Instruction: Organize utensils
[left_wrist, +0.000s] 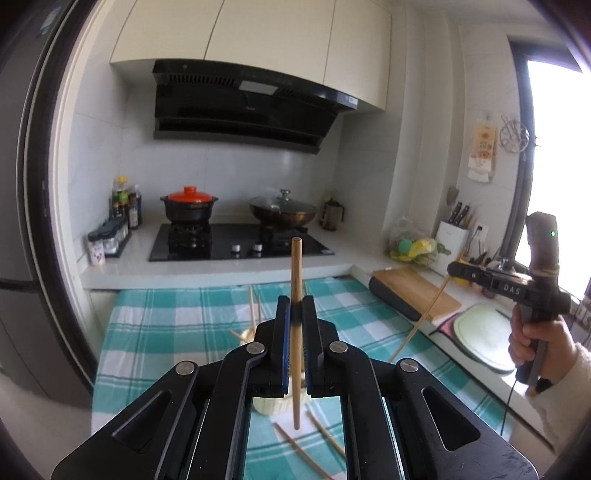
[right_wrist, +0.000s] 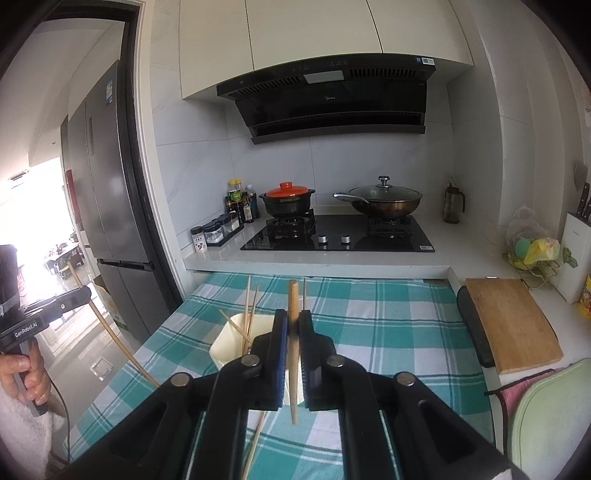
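Both grippers clench one wooden chopstick each: left gripper (left_wrist: 295, 310) reads "GenRobot.AI", right gripper (right_wrist: 293, 321) "DAS"; far range hood (right_wrist: 328, 107) shows "Midea".

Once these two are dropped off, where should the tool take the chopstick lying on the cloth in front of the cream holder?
Likely its visible middle, from straight above, jaws across the shaft: the loose chopstick is thin, lies flat on the checked cloth, and its far end sits close to the holder.
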